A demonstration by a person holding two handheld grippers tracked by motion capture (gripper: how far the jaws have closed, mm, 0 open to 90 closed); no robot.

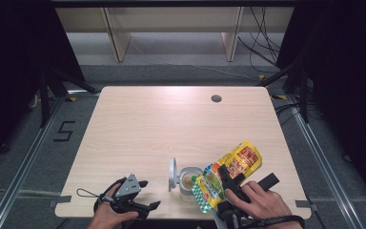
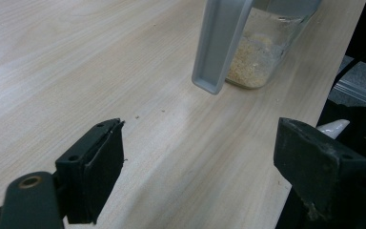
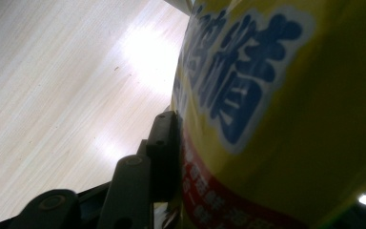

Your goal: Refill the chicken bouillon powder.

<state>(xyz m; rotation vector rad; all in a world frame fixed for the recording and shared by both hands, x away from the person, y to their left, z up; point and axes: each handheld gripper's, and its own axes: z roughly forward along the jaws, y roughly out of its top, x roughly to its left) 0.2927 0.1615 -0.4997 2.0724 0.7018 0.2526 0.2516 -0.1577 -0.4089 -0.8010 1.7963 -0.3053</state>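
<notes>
A yellow printed pouch (image 1: 243,160) hangs tilted near the table's front edge, its green-and-white end low beside an open glass jar (image 1: 189,180). My right gripper (image 1: 248,179) is shut on the pouch; in the right gripper view one black finger (image 3: 164,148) presses against the pouch's (image 3: 276,119) side while the other is hidden behind it. The jar (image 2: 262,52) holds pale grains at the bottom, and its grey lid (image 2: 219,43) is swung open to the left. My left gripper (image 1: 150,194) rests at the front left edge, open and holding nothing (image 2: 198,143).
The light wooden table (image 1: 171,124) has a round cable hole (image 1: 216,98) at the back right. Wooden shelving and cables lie beyond it. A "5" mark (image 1: 64,130) is on the floor to the left.
</notes>
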